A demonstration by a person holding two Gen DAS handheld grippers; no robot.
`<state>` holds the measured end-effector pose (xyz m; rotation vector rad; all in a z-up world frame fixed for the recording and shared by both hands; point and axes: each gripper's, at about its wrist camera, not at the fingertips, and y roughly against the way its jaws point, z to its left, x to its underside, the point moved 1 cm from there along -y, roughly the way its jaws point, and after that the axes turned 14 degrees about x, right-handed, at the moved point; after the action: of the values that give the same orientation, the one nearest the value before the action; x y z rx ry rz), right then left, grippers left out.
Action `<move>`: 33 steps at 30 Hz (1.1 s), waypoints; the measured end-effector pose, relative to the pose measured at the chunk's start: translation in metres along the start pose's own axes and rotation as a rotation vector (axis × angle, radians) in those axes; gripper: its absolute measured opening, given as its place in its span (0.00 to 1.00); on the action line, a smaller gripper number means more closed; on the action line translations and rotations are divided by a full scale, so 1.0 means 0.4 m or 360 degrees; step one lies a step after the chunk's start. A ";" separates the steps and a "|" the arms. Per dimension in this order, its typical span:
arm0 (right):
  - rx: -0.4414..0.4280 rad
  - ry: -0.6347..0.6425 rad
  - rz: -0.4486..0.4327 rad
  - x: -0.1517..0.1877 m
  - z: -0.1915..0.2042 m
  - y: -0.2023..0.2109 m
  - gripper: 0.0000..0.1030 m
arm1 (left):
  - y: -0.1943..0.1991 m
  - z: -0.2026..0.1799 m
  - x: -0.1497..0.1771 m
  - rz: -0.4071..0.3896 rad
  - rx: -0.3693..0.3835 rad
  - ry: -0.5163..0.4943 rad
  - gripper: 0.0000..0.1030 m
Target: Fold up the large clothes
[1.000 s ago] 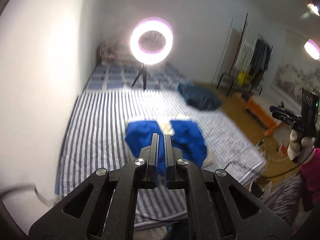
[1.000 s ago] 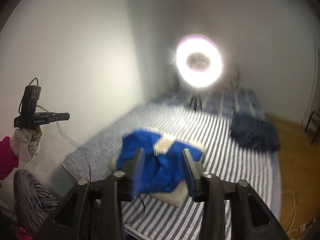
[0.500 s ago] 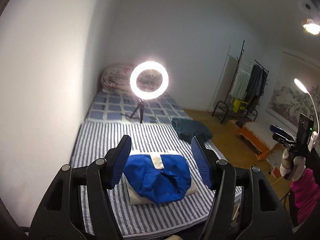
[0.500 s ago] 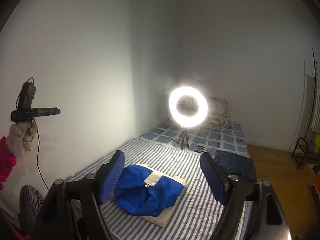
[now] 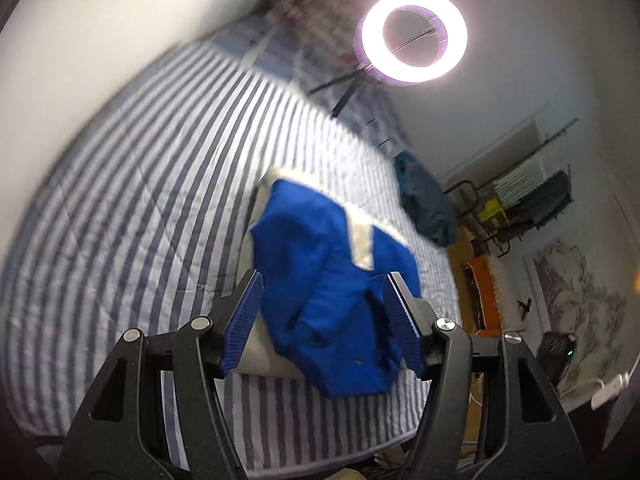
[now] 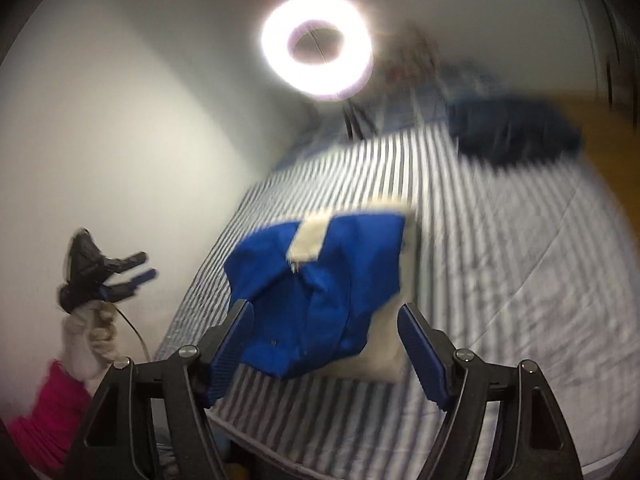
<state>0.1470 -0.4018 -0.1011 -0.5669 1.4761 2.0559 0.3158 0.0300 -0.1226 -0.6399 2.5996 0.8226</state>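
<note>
- Across most of both views lies the striped bed (image 5: pixel 132 208), pushed against the white wall; it serves as the flat surface for folding.
- At its far end stands a lit ring light (image 5: pixel 414 36) on a tripod, likely there to brighten the work.
- Near the bed's front edge rests the blue and cream garment (image 5: pixel 332 292), bunched in a rumpled heap and not yet spread, so I judge the folding barely begun. A dark blue bundle (image 6: pixel 516 130) lies well apart from it, farther up the bed.
- Framing the garment, the left gripper (image 5: pixel 334 320) has its jaws standing wide with nothing between the pads; it hangs above the cloth, apart from it.
- From the other side, the right gripper (image 6: pixel 324 344) is also wide, its jaws closing slightly, no cloth between them.
- Compared with a second ago, the left jaws, then pressed together, are now spread; half a second ago both views were higher and more level, while now they are tilted, rolled and blurred, and the garment looks larger, suggesting a descent towards it.
</note>
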 end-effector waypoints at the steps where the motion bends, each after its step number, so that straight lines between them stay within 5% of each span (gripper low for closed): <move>1: -0.0035 -0.0048 0.0068 0.009 -0.011 -0.046 0.75 | -0.031 0.032 -0.008 0.0010 -0.0007 0.0040 0.62; 10: -0.0094 -0.0225 0.0414 0.084 -0.050 -0.313 0.71 | -0.220 0.209 -0.003 0.0141 -0.0045 0.0326 0.62; 14: -0.0128 -0.0275 0.0434 0.085 -0.066 -0.352 0.68 | -0.253 0.244 -0.013 0.0118 0.0020 0.0425 0.62; 16: -0.0134 -0.0278 0.0429 0.077 -0.067 -0.364 0.66 | -0.272 0.241 -0.011 0.0140 0.0054 0.0416 0.50; 18: -0.0139 -0.0287 0.0430 0.072 -0.071 -0.379 0.56 | -0.282 0.224 -0.013 0.0170 0.0060 0.0372 0.23; 20: -0.0160 -0.0318 0.0438 0.066 -0.081 -0.396 0.43 | -0.288 0.191 -0.016 0.0188 0.0049 0.0284 0.06; 24: -0.0240 -0.0358 0.0441 0.054 -0.094 -0.394 0.03 | -0.288 0.149 -0.004 0.0191 -0.0013 0.0170 0.01; 33: -0.0296 -0.0186 0.0349 0.009 -0.042 -0.271 0.00 | -0.240 0.124 0.088 0.0250 -0.0119 0.0078 0.00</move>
<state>0.2144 -0.3898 -0.1871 -0.3603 1.3381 2.3708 0.3441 -0.0211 -0.2200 -0.4864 2.7015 0.9674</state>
